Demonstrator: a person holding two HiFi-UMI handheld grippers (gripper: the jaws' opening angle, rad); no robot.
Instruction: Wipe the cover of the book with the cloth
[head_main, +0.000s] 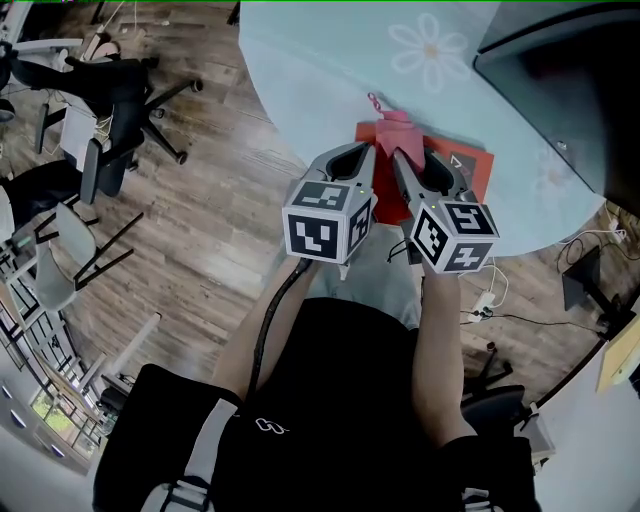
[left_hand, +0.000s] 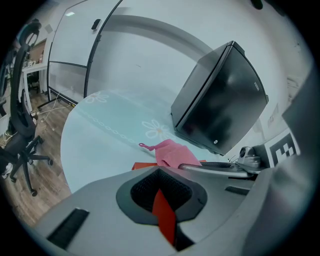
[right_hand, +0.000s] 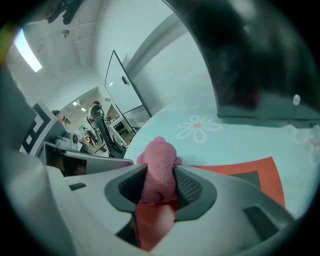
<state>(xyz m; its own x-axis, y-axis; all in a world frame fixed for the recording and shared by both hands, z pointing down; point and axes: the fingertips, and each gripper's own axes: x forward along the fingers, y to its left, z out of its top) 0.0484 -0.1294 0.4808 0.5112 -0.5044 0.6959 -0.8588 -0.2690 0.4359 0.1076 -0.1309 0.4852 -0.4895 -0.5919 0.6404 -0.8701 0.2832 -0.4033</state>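
The right gripper (right_hand: 159, 187) pinches the pink cloth (right_hand: 159, 167) at the red book's (right_hand: 270, 172) eleven o'clock corner. The left gripper (left_hand: 161, 192), jaws drawn narrow, sits at nine o'clock.

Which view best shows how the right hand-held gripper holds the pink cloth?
The right gripper view: the pink cloth sits pinched between the jaws of the right hand-held gripper, over the red book. The head view shows its far end past the jaws; the left gripper view shows it side-on, grip hidden.

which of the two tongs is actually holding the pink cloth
The right tongs: the pink cloth is pinched between their jaws. The left tongs hold no cloth; only the red book shows between their nearly closed jaws.
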